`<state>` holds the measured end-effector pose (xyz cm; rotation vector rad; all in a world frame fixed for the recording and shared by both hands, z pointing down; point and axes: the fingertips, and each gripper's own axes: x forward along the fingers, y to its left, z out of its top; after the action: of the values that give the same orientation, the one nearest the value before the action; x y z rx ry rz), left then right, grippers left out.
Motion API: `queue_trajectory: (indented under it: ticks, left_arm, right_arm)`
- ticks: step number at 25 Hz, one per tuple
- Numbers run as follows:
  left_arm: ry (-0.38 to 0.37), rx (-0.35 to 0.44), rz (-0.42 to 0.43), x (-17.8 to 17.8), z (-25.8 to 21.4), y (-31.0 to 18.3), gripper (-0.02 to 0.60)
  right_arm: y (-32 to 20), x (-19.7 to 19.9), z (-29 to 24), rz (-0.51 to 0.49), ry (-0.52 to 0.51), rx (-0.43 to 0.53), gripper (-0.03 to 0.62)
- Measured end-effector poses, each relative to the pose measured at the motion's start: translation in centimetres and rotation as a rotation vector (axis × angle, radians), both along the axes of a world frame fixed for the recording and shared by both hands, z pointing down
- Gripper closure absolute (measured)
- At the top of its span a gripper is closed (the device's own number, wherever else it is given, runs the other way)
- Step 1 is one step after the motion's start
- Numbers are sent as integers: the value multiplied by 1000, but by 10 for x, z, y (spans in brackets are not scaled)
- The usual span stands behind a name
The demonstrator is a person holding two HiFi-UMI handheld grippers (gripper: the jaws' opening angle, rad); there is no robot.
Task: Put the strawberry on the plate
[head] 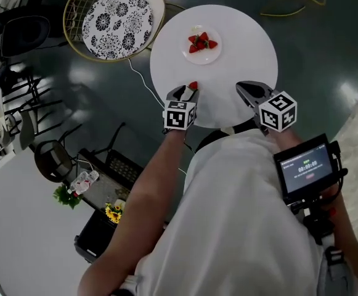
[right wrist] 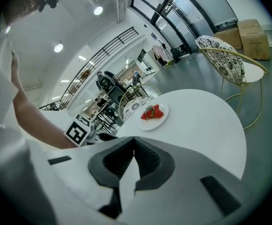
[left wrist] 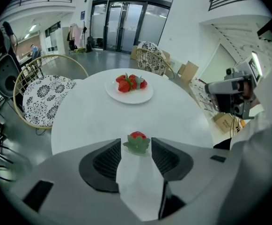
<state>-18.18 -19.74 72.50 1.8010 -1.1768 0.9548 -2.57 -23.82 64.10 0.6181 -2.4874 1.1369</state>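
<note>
White round table (head: 240,48) fills the head view: a plate (head: 216,55) of strawberries (head: 202,42) lies on the far side, and one strawberry (head: 193,86) lies at the near edge by the left gripper (head: 187,91). Left gripper view: jaws released and apart, the strawberry between their tips on the table. Right gripper view: right gripper (right wrist: 133,138) clenched, nothing between its jaws.

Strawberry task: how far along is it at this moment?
Done: several red strawberries lie on the small white plate. In hand: one more red strawberry sits on the white round table between the left gripper's open jaws, not gripped. The right gripper is shut and empty. Still to do: grip, carry, place.
</note>
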Motion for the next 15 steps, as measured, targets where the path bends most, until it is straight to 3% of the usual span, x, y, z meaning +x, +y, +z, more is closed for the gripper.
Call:
queue_trajectory:
  ticks: [8, 15]
  left_arm:
    - [-40, -60, 62, 4, 16, -6, 387]
    - [-30, -40, 53, 7, 11, -9, 394]
  right_arm:
    - [7, 8, 9, 27, 2, -18, 586]
    - [-3, 10, 6, 43, 1, -1, 586]
